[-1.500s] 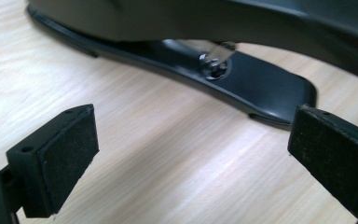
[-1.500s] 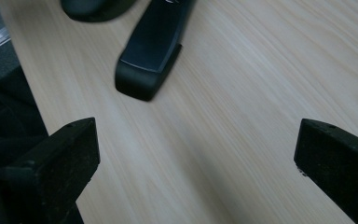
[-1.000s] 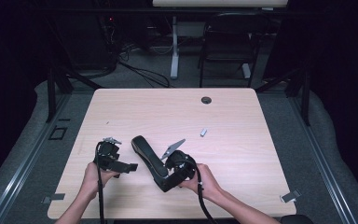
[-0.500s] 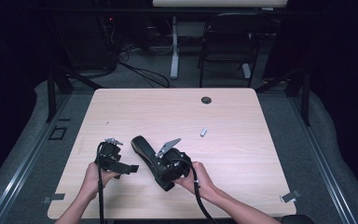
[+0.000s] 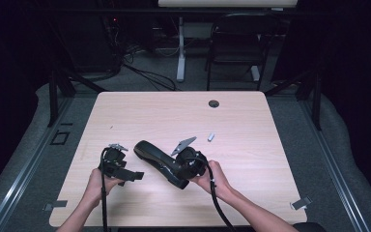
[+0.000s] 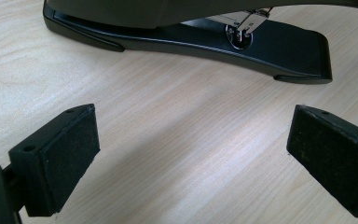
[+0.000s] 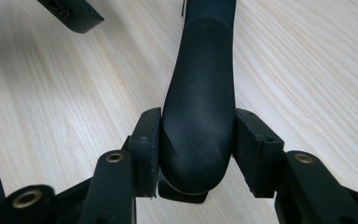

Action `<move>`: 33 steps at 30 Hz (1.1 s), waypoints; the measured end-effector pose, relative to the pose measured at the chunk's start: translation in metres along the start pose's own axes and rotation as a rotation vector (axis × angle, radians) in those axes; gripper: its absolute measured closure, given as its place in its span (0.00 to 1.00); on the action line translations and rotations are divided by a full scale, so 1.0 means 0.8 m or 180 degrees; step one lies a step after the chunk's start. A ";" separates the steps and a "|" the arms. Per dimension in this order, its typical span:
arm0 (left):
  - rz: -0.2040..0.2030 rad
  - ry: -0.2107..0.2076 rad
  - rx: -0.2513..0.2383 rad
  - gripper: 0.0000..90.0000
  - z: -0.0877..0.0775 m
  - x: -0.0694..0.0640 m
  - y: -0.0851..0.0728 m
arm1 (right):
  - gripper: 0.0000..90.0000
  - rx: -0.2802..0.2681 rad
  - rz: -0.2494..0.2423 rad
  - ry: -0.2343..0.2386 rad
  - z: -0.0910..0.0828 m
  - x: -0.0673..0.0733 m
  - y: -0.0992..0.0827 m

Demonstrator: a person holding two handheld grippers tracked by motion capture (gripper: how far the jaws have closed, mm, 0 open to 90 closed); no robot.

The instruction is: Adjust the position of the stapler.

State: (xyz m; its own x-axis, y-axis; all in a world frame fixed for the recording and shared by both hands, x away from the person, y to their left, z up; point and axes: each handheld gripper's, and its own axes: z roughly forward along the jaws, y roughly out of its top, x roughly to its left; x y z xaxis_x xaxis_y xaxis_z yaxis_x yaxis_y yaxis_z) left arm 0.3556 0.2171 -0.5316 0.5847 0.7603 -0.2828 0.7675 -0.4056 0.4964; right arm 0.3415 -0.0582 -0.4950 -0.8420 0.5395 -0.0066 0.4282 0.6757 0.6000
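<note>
The right gripper (image 7: 198, 154), its jaws having just been closing, is pinching the rear end of the long black plastic stapler (image 5: 157, 162) lying near the pale wooden table's (image 5: 183, 113) near edge. Left of it, the left gripper (image 5: 137, 176) is hovering, jaws spread.

Black stapler (image 5: 157, 162), flat on table (image 5: 251, 145)

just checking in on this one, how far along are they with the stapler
Done: the right gripper has just closed its jaws on the rear end of the black stapler, both pads against its sides. In hand: that grip, with the stapler's base resting on the table. Left: the left gripper stands open beside the stapler, holding nothing, and the small grey piece lies untouched farther back.
</note>
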 end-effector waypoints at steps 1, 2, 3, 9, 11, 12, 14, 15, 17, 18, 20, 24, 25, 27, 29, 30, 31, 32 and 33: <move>-0.0002 -0.0003 -0.0002 0.02 0.000 0.000 0.000 | 0.61 0.0005 -0.0018 0.0003 0.000 0.000 0.000; 0.0002 -0.0010 -0.0008 0.03 0.000 0.000 0.000 | 0.60 0.0001 -0.0043 0.0012 0.000 -0.001 0.000; 0.0009 -0.0010 -0.0011 0.03 -0.001 -0.001 0.000 | 0.61 -0.0024 -0.0032 0.0027 0.000 -0.002 -0.002; 0.0006 -0.0022 -0.0030 0.02 -0.002 0.000 -0.001 | 0.61 0.0001 -0.0114 0.0077 -0.002 -0.009 -0.002; 0.0000 -0.0024 -0.0032 0.02 -0.001 0.000 -0.001 | 0.61 0.0030 -0.0154 0.0087 -0.003 -0.010 -0.003; 0.0005 -0.0027 -0.0037 0.02 -0.002 0.000 -0.001 | 0.61 0.0017 -0.0146 0.0093 -0.003 -0.011 -0.003; -0.0014 -0.0085 -0.0101 0.00 -0.002 0.000 -0.001 | 0.61 0.0016 -0.0168 0.0105 -0.003 -0.011 -0.004; -0.0018 -0.0105 -0.0135 0.00 -0.003 0.000 -0.001 | 0.61 0.0025 -0.0188 0.0112 -0.004 -0.012 -0.004; 0.0010 -0.0119 -0.0169 0.00 -0.004 0.000 0.000 | 0.61 0.0045 -0.0214 0.0130 -0.005 -0.013 -0.004; 0.0013 -0.0131 -0.0179 0.00 -0.005 -0.001 0.000 | 0.61 0.0056 -0.0237 0.0137 -0.006 -0.014 -0.005; 0.0048 -0.0157 -0.0201 0.00 -0.004 -0.001 0.000 | 0.61 0.0080 -0.0285 0.0145 -0.007 -0.015 -0.005; 0.0111 -0.0178 -0.0284 0.00 -0.004 0.001 0.001 | 0.61 0.0079 -0.0335 0.0187 -0.009 -0.016 -0.008; 0.0115 -0.0155 -0.0309 0.00 -0.003 0.002 0.003 | 0.61 0.0113 -0.0371 0.0190 -0.011 -0.017 -0.008; 0.0196 -0.0109 -0.0338 0.00 -0.001 0.009 0.007 | 0.61 0.0130 -0.0412 0.0217 -0.013 -0.019 -0.009; 0.0233 -0.0103 -0.0413 0.00 0.001 0.020 0.012 | 0.61 0.0136 -0.0381 0.0273 -0.012 -0.022 -0.010; 0.0285 -0.0105 -0.0433 0.00 0.003 0.024 0.015 | 0.61 0.0111 -0.0364 0.0294 -0.012 -0.023 -0.011; 0.0339 -0.0060 -0.0443 0.00 0.006 0.027 0.018 | 0.61 0.0111 -0.0367 0.0301 -0.011 -0.023 -0.011; 0.0420 -0.0039 -0.0419 0.00 0.010 0.030 0.021 | 0.61 0.0121 -0.0375 0.0295 -0.012 -0.023 -0.011; 0.0517 -0.0040 -0.0416 0.00 0.013 0.031 0.023 | 0.61 0.0127 -0.0379 0.0297 -0.012 -0.023 -0.010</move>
State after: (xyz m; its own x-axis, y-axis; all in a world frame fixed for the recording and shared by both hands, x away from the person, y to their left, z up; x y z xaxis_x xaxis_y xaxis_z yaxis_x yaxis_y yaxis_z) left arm 0.3871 0.2233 -0.5377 0.7018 0.6837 -0.2003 0.6229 -0.4524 0.6382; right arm 0.3503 -0.0785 -0.4924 -0.9136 0.4066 -0.0005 0.3346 0.7525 0.5672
